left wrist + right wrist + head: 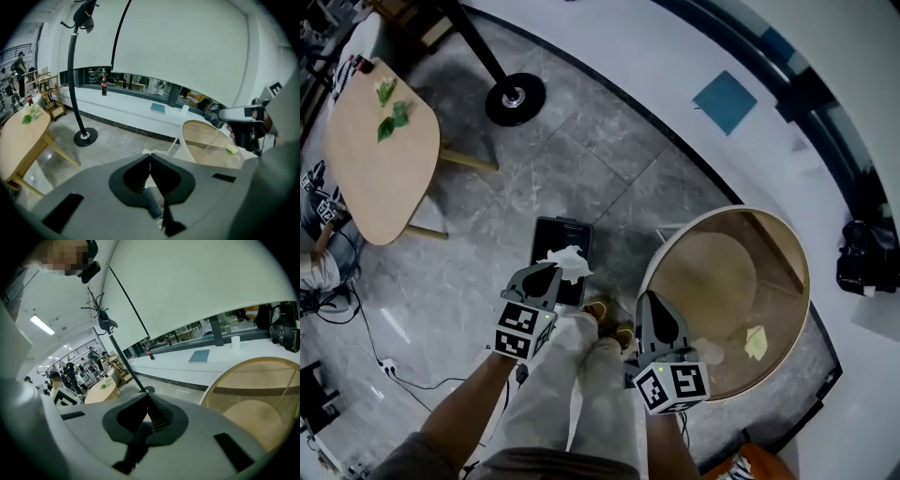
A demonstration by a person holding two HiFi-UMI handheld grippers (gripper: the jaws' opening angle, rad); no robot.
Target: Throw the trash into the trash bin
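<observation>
Two pairs of fingers, both pressed together. On the left gripper [551,273], clamped on a crumpled white paper [568,260], which in the left gripper view appears only as a thin pale edge at the closed tips. On the right gripper [651,302], shut on nothing, meeting in a straight seam in the right gripper view. Paper held at the tips and, from the head view, over the near half of a dark rectangular trash bin [555,234] standing on the grey tiled floor [609,159]; gripped, not dropped in. Behind each set of jaws, a marker cube [523,330], then a forearm. Between the two grippers, a pair of brown shoes [602,311] just beside the bin's near end. Close by the right gripper, the left rim of a round wooden-rimmed tub [797,262], with a crumpled yellow scrap [756,343] lying inside near its front wall. Further out to the left, a pale wooden table [375,178] with green leaves [394,117] on it. Beyond the bin, the round black base of a stand [515,98]. On the white ledge, a blue square [724,101]; at the far right, a black bag [867,258].
</observation>
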